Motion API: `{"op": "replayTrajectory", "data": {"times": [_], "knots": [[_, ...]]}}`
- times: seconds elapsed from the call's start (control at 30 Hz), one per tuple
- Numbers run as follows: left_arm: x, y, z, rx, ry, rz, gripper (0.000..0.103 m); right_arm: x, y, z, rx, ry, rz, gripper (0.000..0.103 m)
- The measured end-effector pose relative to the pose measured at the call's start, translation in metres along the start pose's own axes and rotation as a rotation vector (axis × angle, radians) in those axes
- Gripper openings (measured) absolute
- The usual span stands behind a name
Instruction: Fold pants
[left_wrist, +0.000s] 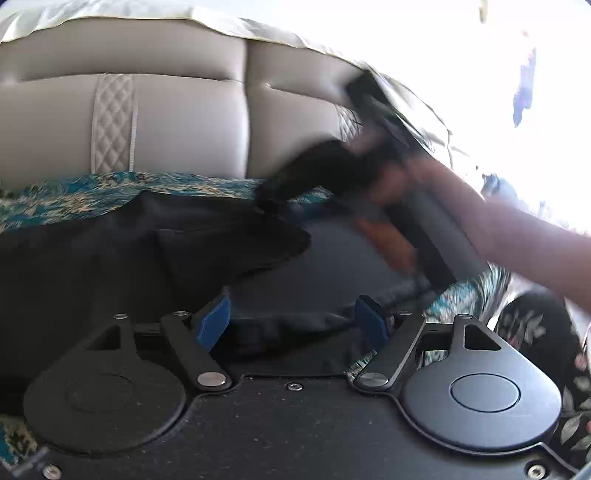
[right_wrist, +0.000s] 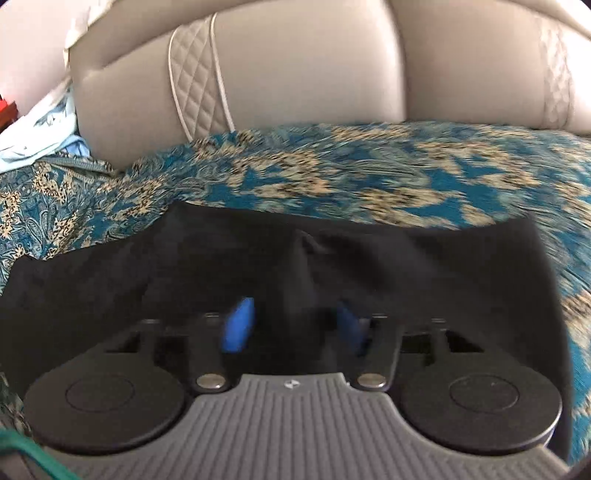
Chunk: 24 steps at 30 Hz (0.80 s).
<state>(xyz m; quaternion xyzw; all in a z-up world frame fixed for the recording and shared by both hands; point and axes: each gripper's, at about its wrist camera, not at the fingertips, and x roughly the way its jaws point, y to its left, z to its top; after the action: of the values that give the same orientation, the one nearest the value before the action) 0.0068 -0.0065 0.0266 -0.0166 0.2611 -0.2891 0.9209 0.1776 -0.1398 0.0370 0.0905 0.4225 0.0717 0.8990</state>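
Dark pants lie spread on a teal patterned cover over a sofa seat. My left gripper hovers low over their near edge, its blue pads wide apart and gripping nothing. My right gripper shows blurred at the pants' far edge, held by a person's hand. In the right wrist view the pants rise in a ridge that runs between the blue pads of the right gripper, which looks shut on that fold.
The beige quilted sofa backrest stands right behind the cover. A light blue cloth is bunched at the left end of the sofa. The person's floral clothing is at the right.
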Motion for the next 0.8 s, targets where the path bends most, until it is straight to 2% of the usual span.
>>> {"op": "replayTrajectory", "data": {"times": [0.07,0.13,0.2,0.23,0.3,0.37,0.43,0.57,0.6,0.67,0.7,0.77,0.8], "knots": [[0.008,-0.008,-0.002,0.023,0.029,0.001,0.073,0.006,0.012,0.013,-0.018,0.023,0.045,0.042],[0.012,-0.017,-0.004,0.052,0.038,0.018,0.073,0.003,0.022,0.023,-0.031,0.016,0.142,0.043],[0.014,-0.019,-0.004,0.065,0.034,0.032,0.073,-0.006,0.027,0.029,-0.040,-0.016,0.188,0.063],[0.014,-0.021,-0.004,0.065,0.029,0.036,0.074,-0.012,0.029,0.031,-0.050,-0.030,0.191,0.065],[0.013,-0.021,-0.006,0.054,0.022,0.045,0.076,-0.016,0.028,0.033,-0.071,-0.038,0.153,0.069],[0.012,-0.019,-0.007,0.035,0.020,0.049,0.076,-0.014,0.026,0.031,-0.092,-0.009,0.086,0.069],[0.011,-0.018,-0.005,0.019,0.051,0.029,0.075,-0.010,0.020,0.025,-0.101,0.036,0.047,0.069],[0.014,-0.017,-0.007,0.023,0.196,-0.102,0.068,-0.010,0.010,0.008,-0.112,0.063,0.026,0.070],[0.009,-0.017,-0.008,0.032,0.204,-0.124,0.067,-0.015,0.008,0.003,-0.124,0.048,0.025,0.071],[-0.007,-0.010,-0.006,0.026,0.161,-0.172,0.070,-0.028,0.006,-0.013,-0.166,0.001,0.022,0.074],[-0.015,-0.002,-0.003,0.000,0.126,-0.178,0.078,-0.036,0.007,-0.025,-0.205,-0.027,0.018,0.075],[-0.027,0.021,0.003,-0.087,0.071,-0.160,0.085,-0.051,0.009,-0.051,-0.299,-0.082,0.005,0.075],[-0.030,0.036,0.007,-0.147,0.054,-0.141,0.085,-0.057,0.012,-0.063,-0.341,-0.099,-0.003,0.075]]}}
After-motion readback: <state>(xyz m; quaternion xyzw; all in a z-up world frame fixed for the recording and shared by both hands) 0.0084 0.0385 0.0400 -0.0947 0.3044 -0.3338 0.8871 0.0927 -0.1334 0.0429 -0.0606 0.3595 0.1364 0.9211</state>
